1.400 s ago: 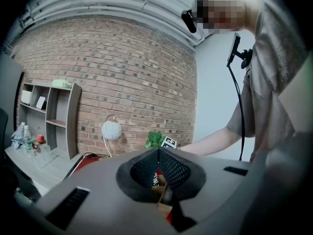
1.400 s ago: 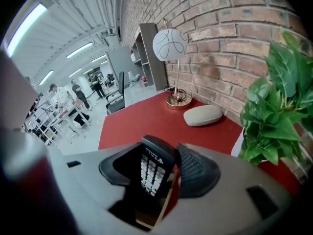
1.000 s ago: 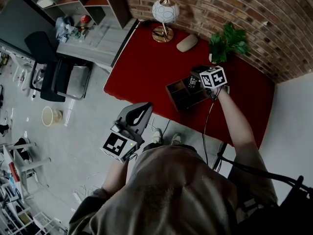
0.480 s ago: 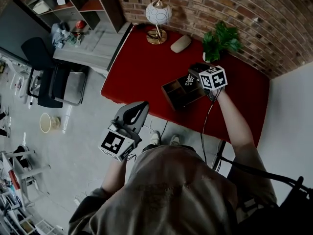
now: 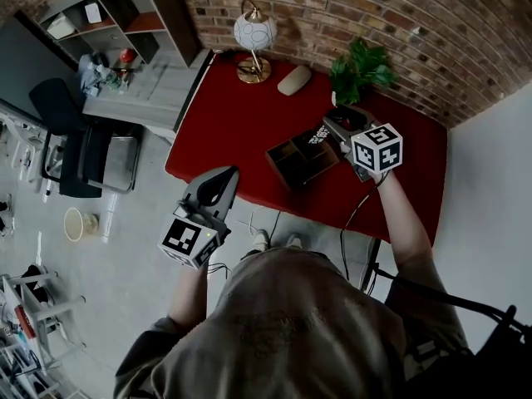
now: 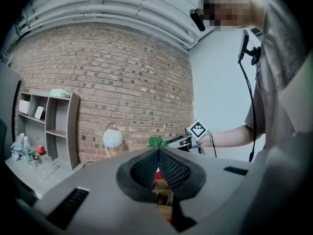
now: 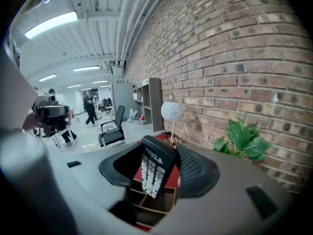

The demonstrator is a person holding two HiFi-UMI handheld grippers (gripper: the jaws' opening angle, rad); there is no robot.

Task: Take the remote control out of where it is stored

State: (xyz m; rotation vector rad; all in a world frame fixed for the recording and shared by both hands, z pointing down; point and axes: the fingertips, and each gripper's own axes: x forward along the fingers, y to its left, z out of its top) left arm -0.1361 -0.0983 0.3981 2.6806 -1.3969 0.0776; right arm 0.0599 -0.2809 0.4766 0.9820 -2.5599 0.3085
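My right gripper hangs over the red table, shut on a black remote control with white keys. In the right gripper view the remote stands nearly upright between the jaws of my right gripper, above the wooden compartment box. That box sits near the table's front edge, just left of the gripper. My left gripper is held in the air off the table's front, and its tips meet with nothing between them.
A globe lamp, a beige oval object and a potted plant stand along the brick wall behind the box. Left of the table are a grey desk, shelves and an office chair.
The right gripper has risen with the remote, from down at the box to above it. The left gripper has stayed about where it was.
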